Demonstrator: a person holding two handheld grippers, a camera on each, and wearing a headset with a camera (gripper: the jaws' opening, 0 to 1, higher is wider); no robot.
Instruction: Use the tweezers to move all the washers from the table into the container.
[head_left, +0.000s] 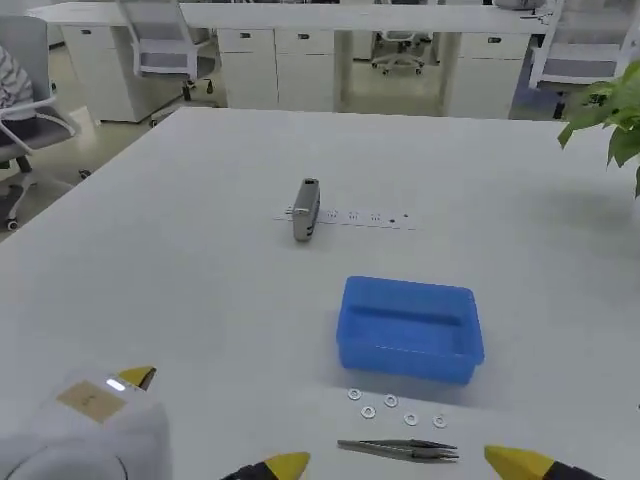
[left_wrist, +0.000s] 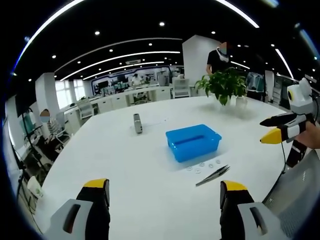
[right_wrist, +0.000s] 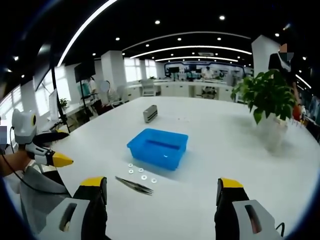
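You have no legible text, brand, number or sign in any view. The small marks (head_left: 352, 216) printed on the worktop (head_left: 200, 270) are too fine to read.

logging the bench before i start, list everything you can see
washers: five, silver, on the table by the box's near wall
tweezers: one, metal, flat, nearer than the washers
box: one, blue, open, mid-table
gadget: one, grey, beyond the box
socket strip: one, white, beside the gadget
plant: one, green, far right on the table
table: one, white
chairs: several, white, behind the table
left gripper: yellow tips, open, empty
right gripper: yellow tips, open, empty
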